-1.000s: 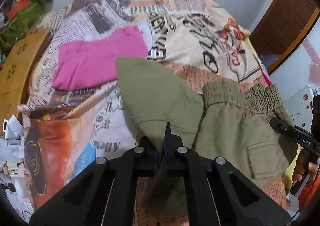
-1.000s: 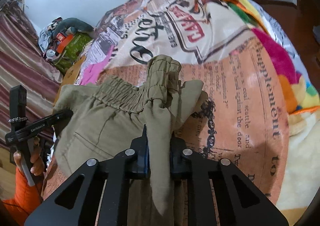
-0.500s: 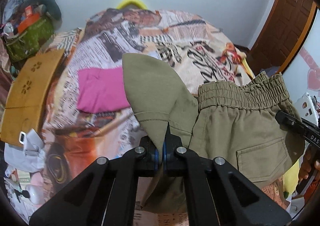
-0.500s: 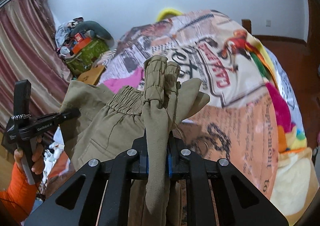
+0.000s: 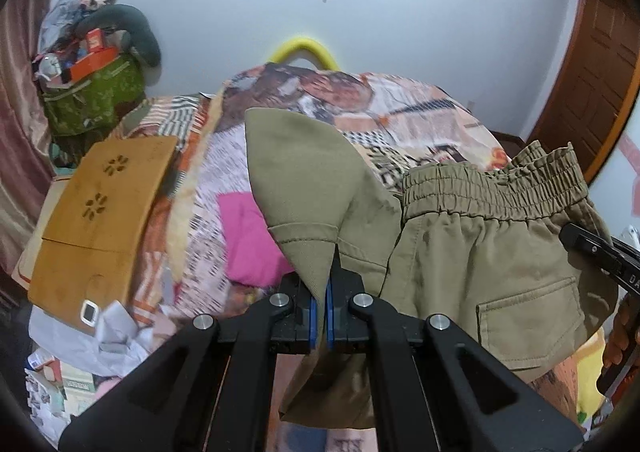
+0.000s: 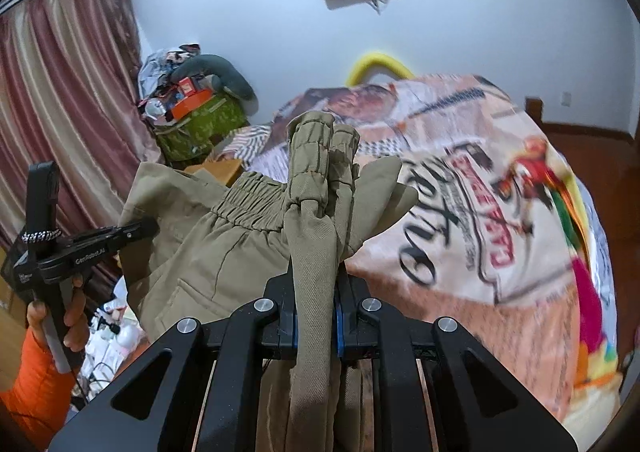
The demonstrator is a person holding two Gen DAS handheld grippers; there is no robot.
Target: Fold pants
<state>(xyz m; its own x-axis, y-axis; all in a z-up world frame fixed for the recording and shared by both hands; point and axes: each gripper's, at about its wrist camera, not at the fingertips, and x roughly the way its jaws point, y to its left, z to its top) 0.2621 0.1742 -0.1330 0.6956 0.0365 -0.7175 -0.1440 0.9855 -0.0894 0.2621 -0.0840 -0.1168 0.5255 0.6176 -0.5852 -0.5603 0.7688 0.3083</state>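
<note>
Olive-green pants (image 5: 472, 252) with an elastic waistband and a back pocket hang in the air above the bed. My left gripper (image 5: 319, 284) is shut on a hemmed corner of the fabric, which stands up in a stiff point. In the right wrist view my right gripper (image 6: 314, 292) is shut on a bunched fold of the pants (image 6: 312, 220) near the waistband. The left gripper (image 6: 88, 248) also shows at the left of that view, held by a hand in an orange sleeve. The right gripper's finger (image 5: 592, 252) pokes in at the right edge of the left wrist view.
The bed (image 6: 480, 212) carries a newspaper-print cover. A folded pink garment (image 5: 248, 236) lies on it. A wooden board (image 5: 100, 212) leans at the bed's left side, with clutter below. A green bag (image 5: 96, 100) sits in the corner by a curtain (image 6: 60, 112).
Both grippers have risen, lifting the pants off the bed. The views tilted up, so the wall and the screen on it now show.
</note>
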